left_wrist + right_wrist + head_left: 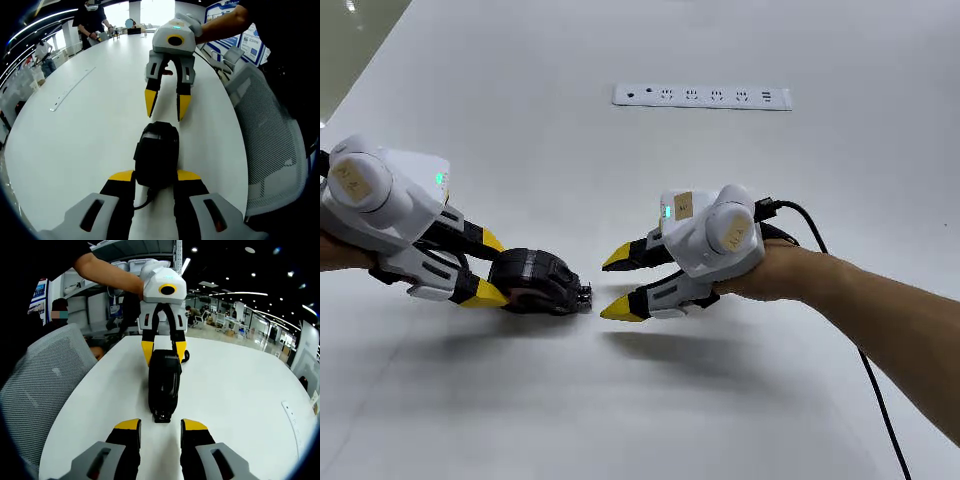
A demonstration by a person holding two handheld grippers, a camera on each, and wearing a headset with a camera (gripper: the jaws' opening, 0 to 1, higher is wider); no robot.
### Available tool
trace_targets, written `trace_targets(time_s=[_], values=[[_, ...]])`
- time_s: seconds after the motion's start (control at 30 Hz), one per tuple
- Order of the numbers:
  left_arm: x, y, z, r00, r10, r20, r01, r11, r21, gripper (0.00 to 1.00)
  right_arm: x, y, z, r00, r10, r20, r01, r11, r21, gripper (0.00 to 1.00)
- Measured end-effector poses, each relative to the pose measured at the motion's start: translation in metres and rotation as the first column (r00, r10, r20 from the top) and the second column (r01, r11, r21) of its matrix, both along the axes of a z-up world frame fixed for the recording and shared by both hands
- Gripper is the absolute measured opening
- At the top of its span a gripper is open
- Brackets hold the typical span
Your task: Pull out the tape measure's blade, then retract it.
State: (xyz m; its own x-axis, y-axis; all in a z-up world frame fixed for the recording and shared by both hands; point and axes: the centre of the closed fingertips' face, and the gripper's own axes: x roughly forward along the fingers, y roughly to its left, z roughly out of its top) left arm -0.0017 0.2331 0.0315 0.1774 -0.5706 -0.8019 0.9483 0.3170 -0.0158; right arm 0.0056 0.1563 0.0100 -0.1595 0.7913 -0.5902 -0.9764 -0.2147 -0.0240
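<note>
The head view looks forward and down from close above the white table (620, 400), the power strip (702, 96) lying farther off. The left gripper view sits low and near, facing along the table at the tape measure (157, 152) and the right gripper (167, 107); the right gripper view faces back, seemingly almost head-on, sharing that tape measure.

Your tape measure (535, 282) case: matt black plastic, lightly textured. Your left gripper (490, 267) and right gripper (617, 284): smooth white plastic shells, semi-gloss, with matt yellow tips. Table (620, 400): smooth, soft sheen. Chair (45, 390) back: grey mesh cloth.
</note>
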Motion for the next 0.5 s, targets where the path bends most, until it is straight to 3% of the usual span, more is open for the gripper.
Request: trace_targets(time_s=[0.27,0.5], values=[[0.000,0.000,0.000,1.000,0.007,0.020,-0.007,1.000,-0.014,0.23,-0.001,0.011,-0.009,1.000,0.004,0.000,-0.004,1.000,-0.015,0.22],[0.000,0.000,0.000,1.000,0.009,0.014,-0.009,1.000,-0.015,0.22,-0.001,0.019,-0.016,1.000,0.010,0.013,-0.009,0.999,-0.034,0.15]])
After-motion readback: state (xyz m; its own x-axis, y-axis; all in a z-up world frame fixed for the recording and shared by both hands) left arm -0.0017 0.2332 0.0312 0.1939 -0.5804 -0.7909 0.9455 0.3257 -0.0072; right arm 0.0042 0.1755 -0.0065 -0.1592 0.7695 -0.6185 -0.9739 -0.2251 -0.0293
